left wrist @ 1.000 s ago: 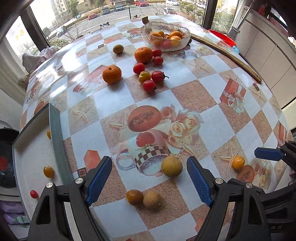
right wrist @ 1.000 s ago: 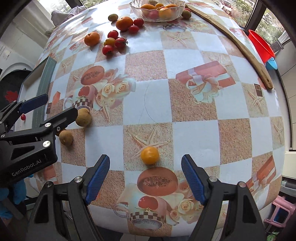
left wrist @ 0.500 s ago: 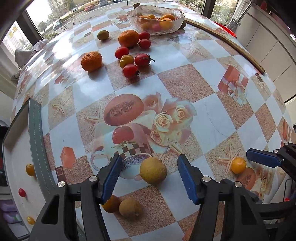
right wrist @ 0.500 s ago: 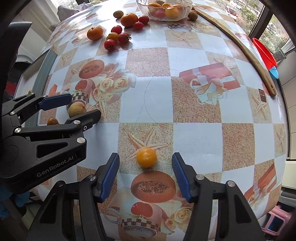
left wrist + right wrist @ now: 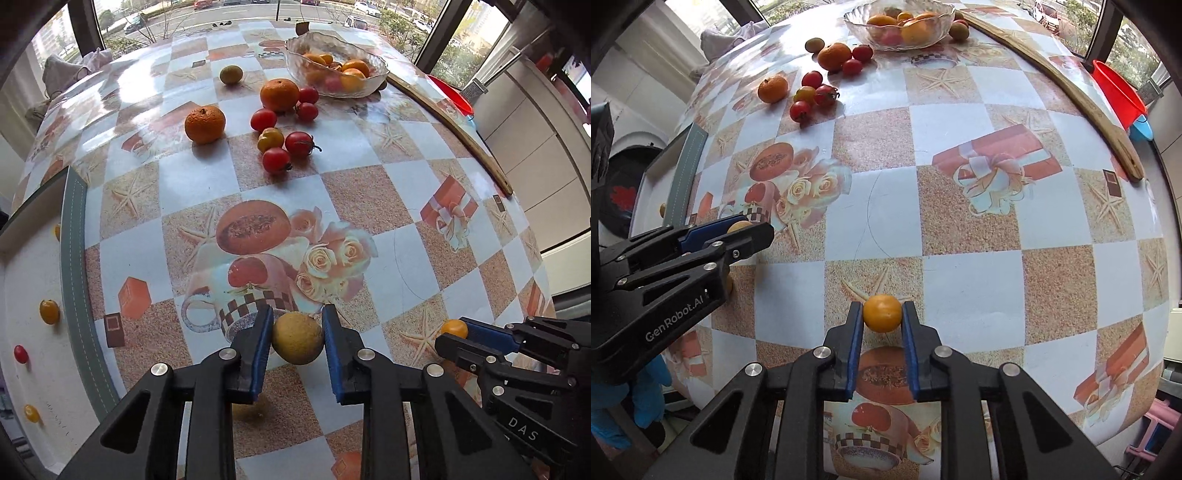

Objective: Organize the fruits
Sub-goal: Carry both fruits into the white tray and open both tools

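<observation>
Left wrist: left tool (image 5: pixel 297 338) grips yellow fruit (image 5: pixel 297 342) — table edge (image 5: pixel 75 258) near.

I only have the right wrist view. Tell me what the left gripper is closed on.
Observer: The left gripper has both blue pads against a rough, yellowish round fruit.
Operator: Good. My right gripper is shut on the small orange fruit. Now list what's in the white tray.
Observer: The white tray holds a yellow cherry tomato, a red cherry tomato and a second yellow one, all lying apart.
</observation>
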`<state>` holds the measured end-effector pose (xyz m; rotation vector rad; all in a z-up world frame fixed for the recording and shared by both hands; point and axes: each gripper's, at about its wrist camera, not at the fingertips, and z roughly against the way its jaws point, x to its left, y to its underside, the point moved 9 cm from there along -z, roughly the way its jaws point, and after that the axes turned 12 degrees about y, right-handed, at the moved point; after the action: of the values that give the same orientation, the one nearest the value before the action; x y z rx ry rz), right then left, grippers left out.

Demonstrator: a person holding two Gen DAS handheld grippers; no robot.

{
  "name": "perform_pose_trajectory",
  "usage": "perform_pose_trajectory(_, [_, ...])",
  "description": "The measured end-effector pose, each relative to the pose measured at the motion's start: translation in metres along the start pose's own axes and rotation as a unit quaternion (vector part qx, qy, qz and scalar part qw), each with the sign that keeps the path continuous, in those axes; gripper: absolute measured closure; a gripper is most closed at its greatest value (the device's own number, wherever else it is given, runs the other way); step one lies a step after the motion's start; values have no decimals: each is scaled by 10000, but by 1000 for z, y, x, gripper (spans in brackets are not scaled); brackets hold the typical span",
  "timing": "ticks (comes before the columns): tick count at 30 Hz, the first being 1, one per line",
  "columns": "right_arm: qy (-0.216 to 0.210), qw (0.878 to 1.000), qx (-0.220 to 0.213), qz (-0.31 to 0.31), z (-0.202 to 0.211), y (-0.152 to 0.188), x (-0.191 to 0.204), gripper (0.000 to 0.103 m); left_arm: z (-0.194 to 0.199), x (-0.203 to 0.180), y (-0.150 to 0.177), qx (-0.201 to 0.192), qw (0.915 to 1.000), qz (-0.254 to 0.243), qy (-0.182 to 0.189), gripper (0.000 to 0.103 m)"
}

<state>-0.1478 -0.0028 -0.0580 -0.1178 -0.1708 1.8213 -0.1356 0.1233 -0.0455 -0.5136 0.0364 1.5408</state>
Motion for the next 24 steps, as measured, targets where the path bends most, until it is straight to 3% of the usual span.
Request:
perform_pose_trajectory(12, [-208, 9996, -149, 116, 15, -26, 23, 81, 45, 45, -7, -476, 9975, 473, -218, 74])
perform_pose_trajectory(24, [-578, 9923, -372, 1035, 30, -61, 117, 81, 100, 126, 25, -965, 9836, 1337, -732, 74])
